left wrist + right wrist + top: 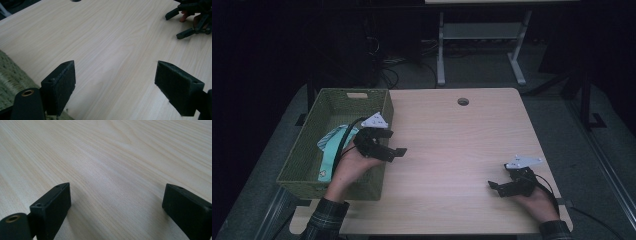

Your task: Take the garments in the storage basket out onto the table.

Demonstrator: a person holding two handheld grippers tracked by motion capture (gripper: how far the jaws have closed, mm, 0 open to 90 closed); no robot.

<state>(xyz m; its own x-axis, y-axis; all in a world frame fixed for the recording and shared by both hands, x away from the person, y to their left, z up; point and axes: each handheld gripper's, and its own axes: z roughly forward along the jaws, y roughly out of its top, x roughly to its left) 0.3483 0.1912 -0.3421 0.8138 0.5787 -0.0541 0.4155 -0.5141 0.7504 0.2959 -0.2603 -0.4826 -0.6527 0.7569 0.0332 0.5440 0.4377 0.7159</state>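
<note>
A green woven basket (pixel 312 150) stands on the left side of the light wooden table (pixel 452 140); its rim shows at the lower left of the left gripper view (pixel 10 82). A pale teal and white cloth (pixel 328 145) lies inside the basket. My left gripper (pixel 396 142) hovers at the basket's right wall, pointing right over the table, open with nothing between its jaws (pixel 115 72). My right gripper (pixel 498 176) rests low near the table's front right, open and empty (pixel 117 192). It also appears far off in the left gripper view (pixel 192 20).
A round cable hole (pixel 463 101) sits near the table's far edge. Behind the table, on the dark floor, stand the white legs of another desk (pixel 441 50) and some cables (pixel 387 70). Bare wood lies between the two grippers.
</note>
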